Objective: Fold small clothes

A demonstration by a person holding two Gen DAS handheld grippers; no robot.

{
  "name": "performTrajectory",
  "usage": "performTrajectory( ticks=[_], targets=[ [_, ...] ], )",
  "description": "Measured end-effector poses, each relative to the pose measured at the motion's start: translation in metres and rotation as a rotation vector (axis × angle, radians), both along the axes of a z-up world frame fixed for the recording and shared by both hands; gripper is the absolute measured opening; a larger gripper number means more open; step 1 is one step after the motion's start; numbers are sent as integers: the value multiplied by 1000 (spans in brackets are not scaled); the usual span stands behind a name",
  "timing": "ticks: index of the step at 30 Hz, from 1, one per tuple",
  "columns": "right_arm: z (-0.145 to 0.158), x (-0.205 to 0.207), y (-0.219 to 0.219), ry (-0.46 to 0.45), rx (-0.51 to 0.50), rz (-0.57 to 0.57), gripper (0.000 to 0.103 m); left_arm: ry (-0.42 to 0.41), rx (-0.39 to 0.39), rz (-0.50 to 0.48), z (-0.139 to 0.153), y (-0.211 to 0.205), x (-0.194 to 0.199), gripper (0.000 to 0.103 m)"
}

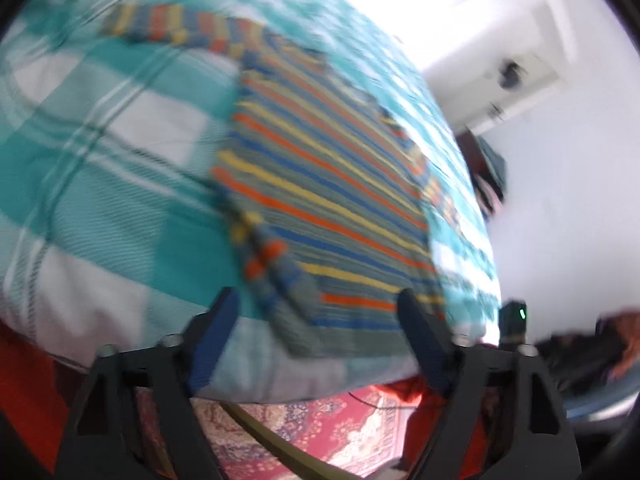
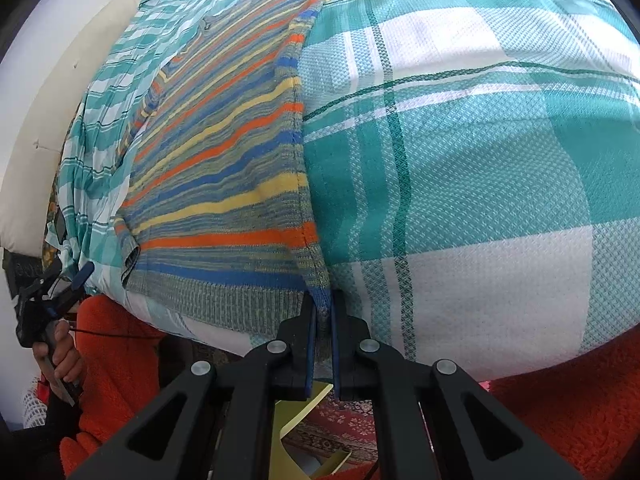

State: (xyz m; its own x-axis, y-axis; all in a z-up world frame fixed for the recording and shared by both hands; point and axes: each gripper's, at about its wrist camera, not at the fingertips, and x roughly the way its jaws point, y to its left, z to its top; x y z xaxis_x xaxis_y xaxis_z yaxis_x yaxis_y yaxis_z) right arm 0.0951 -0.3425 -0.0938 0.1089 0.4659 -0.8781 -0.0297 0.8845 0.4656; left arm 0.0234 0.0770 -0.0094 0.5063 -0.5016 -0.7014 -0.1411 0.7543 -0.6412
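Note:
A small striped knit sweater in grey-green, orange, yellow and blue lies flat on a teal and white checked cloth. One sleeve stretches to the far left, another sleeve is folded over the near hem. My left gripper is open and empty, just above the sweater's near hem; this view is blurred. In the right wrist view the sweater fills the left half. My right gripper is shut on the sweater's bottom right corner at the checked cloth's near edge. The left gripper also shows in the right wrist view.
The checked cloth covers a raised padded surface. Below its near edge lie a red patterned rug and orange fleece fabric. A white wall and a white cushion stand beyond the far side.

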Motion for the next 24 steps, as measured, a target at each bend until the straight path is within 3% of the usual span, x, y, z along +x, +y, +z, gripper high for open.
performTrajectory(
  ticks=[3,6,11,18,21,22,24],
  targets=[
    [-2,3,1,10,-4,-1,5,33,-47,19,-13,3,11,51],
    [-1,4,0,8,-7,-1,5,54,-76,-2,-19,-3,24,51],
    [-2,2,-1,4,2,-5,5,109,-60,-29,-33,-6,43,51],
    [-3,1,-1,5,5,-7,5,184,-32,-37,-48,-12,51,51],
    [-3,1,-2,6,8,-8,5,180,-35,-24,-47,-9,46,48],
    [-3,0,-2,5,9,-8,5,181,-41,-19,-48,-9,47,45],
    [-4,1,-2,7,9,-9,5,191,-49,-30,-51,-11,51,1]
  ],
)
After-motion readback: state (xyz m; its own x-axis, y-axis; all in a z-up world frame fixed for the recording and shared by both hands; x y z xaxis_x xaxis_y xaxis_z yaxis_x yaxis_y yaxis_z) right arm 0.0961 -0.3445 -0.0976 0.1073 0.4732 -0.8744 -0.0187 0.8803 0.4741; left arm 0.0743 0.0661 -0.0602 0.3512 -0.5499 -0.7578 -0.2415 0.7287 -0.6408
